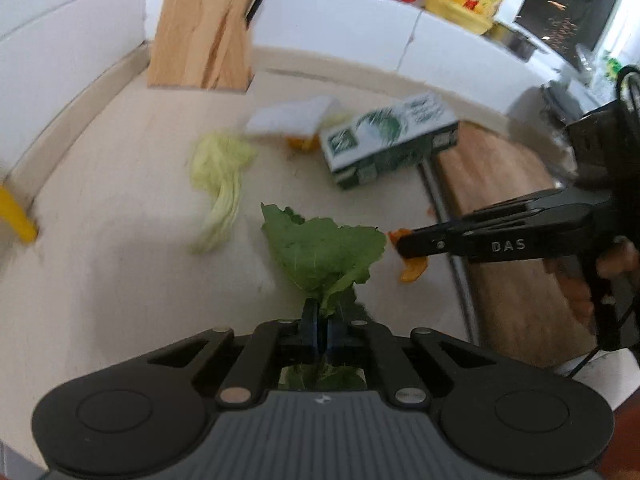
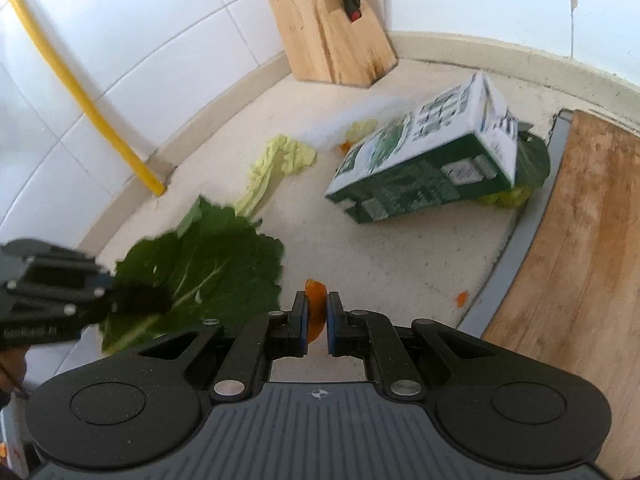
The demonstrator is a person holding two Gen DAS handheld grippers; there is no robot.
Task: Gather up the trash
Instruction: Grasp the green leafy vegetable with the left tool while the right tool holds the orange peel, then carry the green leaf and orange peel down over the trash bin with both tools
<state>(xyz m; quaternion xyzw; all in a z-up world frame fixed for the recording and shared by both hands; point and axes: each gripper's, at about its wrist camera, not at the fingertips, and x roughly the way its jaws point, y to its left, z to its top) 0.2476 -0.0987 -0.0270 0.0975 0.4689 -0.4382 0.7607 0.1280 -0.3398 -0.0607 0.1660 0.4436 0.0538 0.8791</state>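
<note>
Left wrist view: left gripper (image 1: 320, 320) jaws pinch the green leaf (image 1: 324, 248), right gripper (image 2: 318, 316) clamps orange peel (image 2: 316, 304). Carton (image 1: 388, 140) at 1 o'clock, pale leaf (image 1: 220, 168) at 11 remain on counter (image 1: 120, 272).

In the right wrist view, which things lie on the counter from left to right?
Yellow pipe → dark green leaf → orange peel piece in the right gripper → green-and-white carton → wooden cutting board.
</note>
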